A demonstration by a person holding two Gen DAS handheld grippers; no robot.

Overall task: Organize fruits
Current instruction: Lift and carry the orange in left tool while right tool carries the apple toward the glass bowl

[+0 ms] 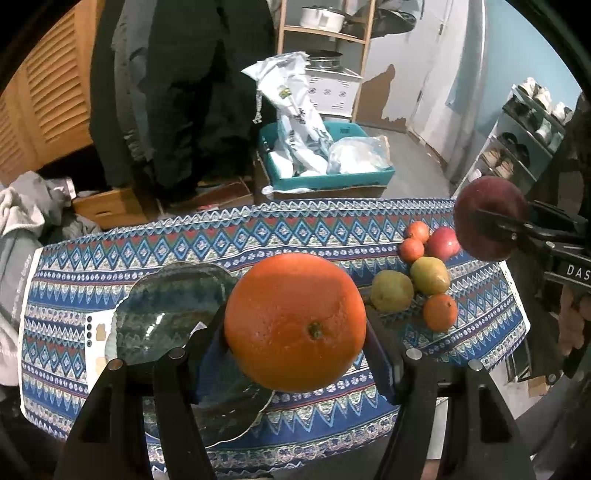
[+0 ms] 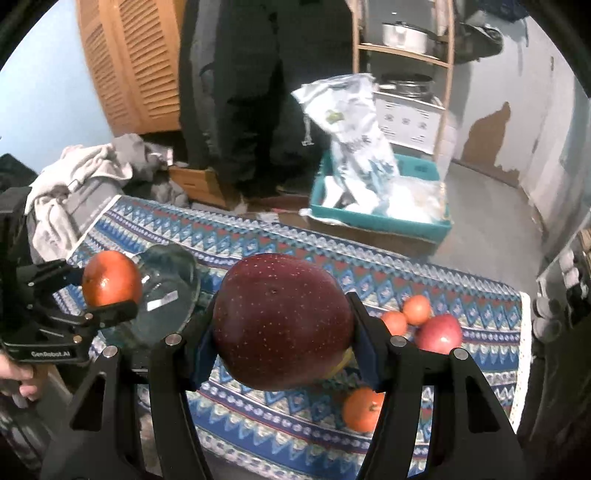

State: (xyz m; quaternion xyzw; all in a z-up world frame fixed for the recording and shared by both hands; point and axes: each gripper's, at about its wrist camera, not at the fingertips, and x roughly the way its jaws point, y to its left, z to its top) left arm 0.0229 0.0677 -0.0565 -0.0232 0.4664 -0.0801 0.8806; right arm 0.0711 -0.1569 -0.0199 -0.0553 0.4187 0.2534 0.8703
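My left gripper (image 1: 295,332) is shut on a large orange (image 1: 295,321) and holds it above the table, just right of a dark glass bowl (image 1: 166,310). My right gripper (image 2: 282,325) is shut on a dark red apple (image 2: 282,321), held above the cloth; the apple also shows at the right of the left wrist view (image 1: 489,218). The orange in the left gripper shows in the right wrist view (image 2: 110,278) beside the bowl (image 2: 170,291). On the cloth lie two green pears (image 1: 391,291), small oranges (image 1: 439,312) and a pink apple (image 1: 443,242).
A blue patterned cloth (image 1: 258,236) covers the small table. Behind it stand a teal bin with bags (image 1: 332,177), a person in dark trousers (image 1: 177,92), a wooden shelf (image 1: 325,33) and a clothes pile (image 1: 26,206) at the left.
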